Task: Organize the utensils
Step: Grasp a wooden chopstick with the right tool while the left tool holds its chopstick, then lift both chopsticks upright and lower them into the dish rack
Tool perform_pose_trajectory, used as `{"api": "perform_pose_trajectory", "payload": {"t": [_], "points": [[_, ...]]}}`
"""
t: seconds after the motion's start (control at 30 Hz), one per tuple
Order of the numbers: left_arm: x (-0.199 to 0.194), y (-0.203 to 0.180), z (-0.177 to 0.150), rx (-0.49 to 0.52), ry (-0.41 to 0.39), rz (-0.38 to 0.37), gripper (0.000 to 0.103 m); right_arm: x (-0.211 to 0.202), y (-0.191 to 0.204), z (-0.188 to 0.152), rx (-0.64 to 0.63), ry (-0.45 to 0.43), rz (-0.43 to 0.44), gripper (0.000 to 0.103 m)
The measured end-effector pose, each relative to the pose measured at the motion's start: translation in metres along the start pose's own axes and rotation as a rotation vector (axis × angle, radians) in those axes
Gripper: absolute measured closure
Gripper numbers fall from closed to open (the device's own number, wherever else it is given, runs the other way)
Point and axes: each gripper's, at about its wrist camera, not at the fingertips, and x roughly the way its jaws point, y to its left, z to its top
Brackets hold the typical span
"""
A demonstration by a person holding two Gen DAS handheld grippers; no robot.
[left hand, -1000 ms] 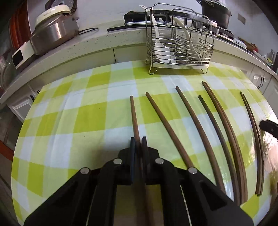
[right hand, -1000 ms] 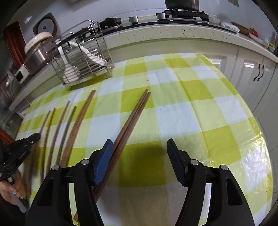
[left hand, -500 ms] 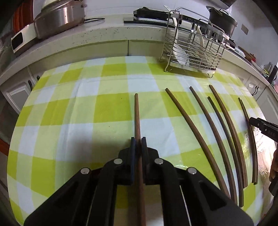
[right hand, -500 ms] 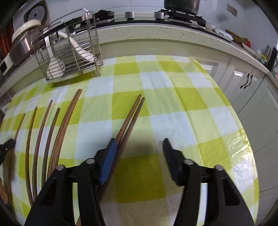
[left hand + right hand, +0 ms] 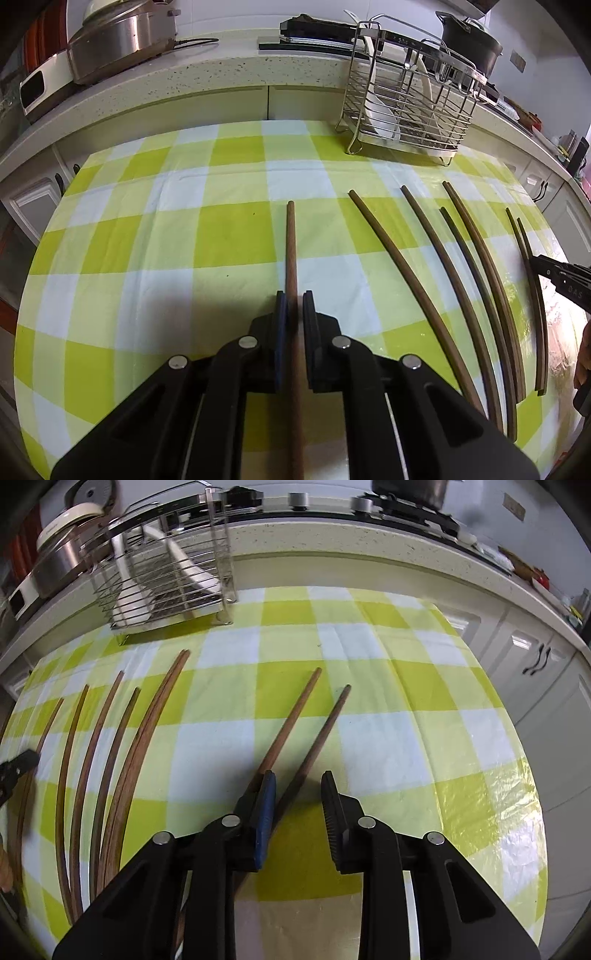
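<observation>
Holding one chopstick in the left gripper, jaws nearly closed with the pads snug on either side of it, stick running straight out ahead over the checked cloth and back under the gripper body. To its right in the left wrist view, the other chopsticks lie spread loosely on the cloth, side by side, all pointing toward the wire rack at the far edge by the counter. The right gripper has just been closing its jaws, and there's still a clear gap between them. A darker chopstick runs through that gap at a slant, close to the blue left pad, but neither pad looks to press on it. A second, lighter stick lies just outside the left finger, passing under it. White spoons sit inside the rack.
</observation>
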Motion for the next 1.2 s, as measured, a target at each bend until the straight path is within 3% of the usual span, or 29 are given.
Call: {"api": "perform_pose_trajectory", "payload": {"t": [0.07, 0.17, 0.23, 0.43, 0.8, 1.03, 1.2], "points": [[0.001, -0.002, 0.001, 0.016, 0.005, 0.009, 0.096, 0.002, 0.003, 0.000, -0.008, -0.013, 0.019, 0.088], [0.001, -0.001, 0.002, 0.011, 0.014, -0.018, 0.097, 0.002, -0.003, -0.001, 0.020, -0.030, 0.142, 0.094], [-0.004, 0.000, 0.001, 0.009, 0.004, -0.022, 0.097, 0.002, -0.007, -0.003, 0.032, -0.036, 0.170, 0.095], [0.001, 0.001, 0.004, 0.015, 0.029, -0.002, 0.097, 0.004, -0.009, 0.002, 0.007, -0.012, 0.166, 0.095], [0.005, 0.000, 0.010, 0.024, 0.049, 0.020, 0.096, 0.009, 0.011, 0.013, -0.147, 0.047, 0.068, 0.093], [0.003, -0.008, 0.006, 0.066, 0.048, 0.046, 0.097, 0.008, -0.002, 0.008, -0.093, 0.009, 0.134, 0.095], [-0.018, -0.005, 0.003, 0.050, -0.012, 0.029, 0.097, -0.012, -0.012, -0.001, -0.042, -0.076, 0.177, 0.095]]}}
